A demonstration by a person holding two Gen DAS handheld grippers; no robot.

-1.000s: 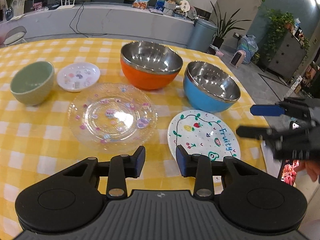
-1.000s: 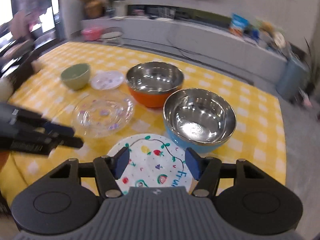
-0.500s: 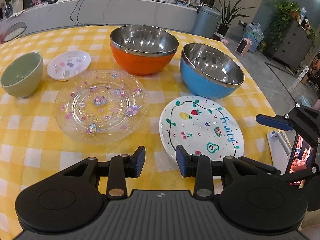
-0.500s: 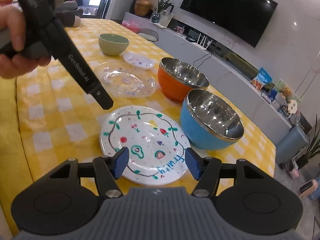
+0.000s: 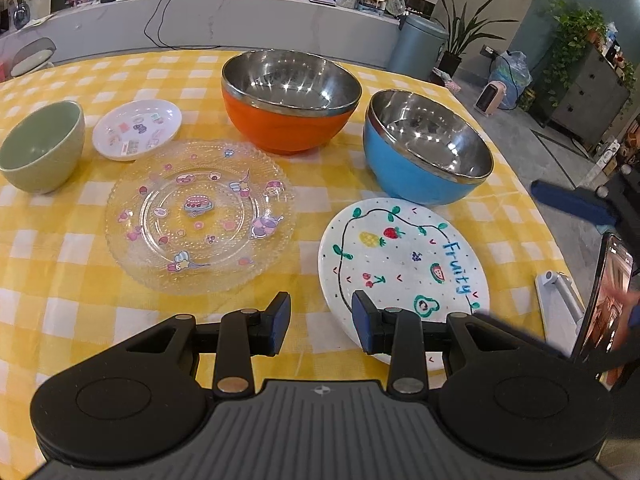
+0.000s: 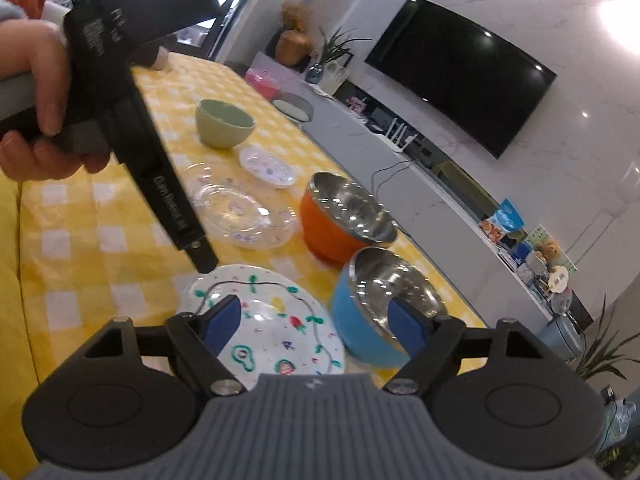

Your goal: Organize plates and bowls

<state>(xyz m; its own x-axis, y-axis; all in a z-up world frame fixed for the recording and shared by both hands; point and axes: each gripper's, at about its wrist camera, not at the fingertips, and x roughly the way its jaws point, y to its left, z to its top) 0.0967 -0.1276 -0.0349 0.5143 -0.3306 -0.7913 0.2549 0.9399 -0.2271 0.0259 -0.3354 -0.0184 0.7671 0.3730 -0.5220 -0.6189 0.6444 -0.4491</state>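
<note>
- Judging from how things lie, nothing is sorted yet: every plate and bowl sits alone on the yellow checked table (image 5: 48,320), none is stacked.
- Three bowls are there: the green bowl (image 5: 40,146) at the far left, the orange bowl (image 5: 290,100) in the middle at the back, and the blue bowl (image 5: 426,148) to its right, near it.
- Three plates are there too: the small plate (image 5: 137,129) just beside the green bowl, the glass plate (image 5: 200,214) in front of it, and the fruit plate (image 5: 404,268) in front of the blue bowl, near the table edge.
- What is left, I think, is all of it: plates onto plates, bowls into bowls.
- The left gripper (image 5: 320,322) hovers over the bare cloth between the glass plate and the fruit plate; its jaws stand about half apart and hold nothing. A person's hand (image 6: 36,112) grips its handle.
- The right gripper (image 6: 316,326) has just been opening its jaws; they are wide now and empty.
- In the right wrist view, its one pad lies in front of the fruit plate and the other in front of the blue bowl, but I cannot tell that either is touched.
- A phone (image 5: 608,300) on a stand is at the right table edge.
</note>
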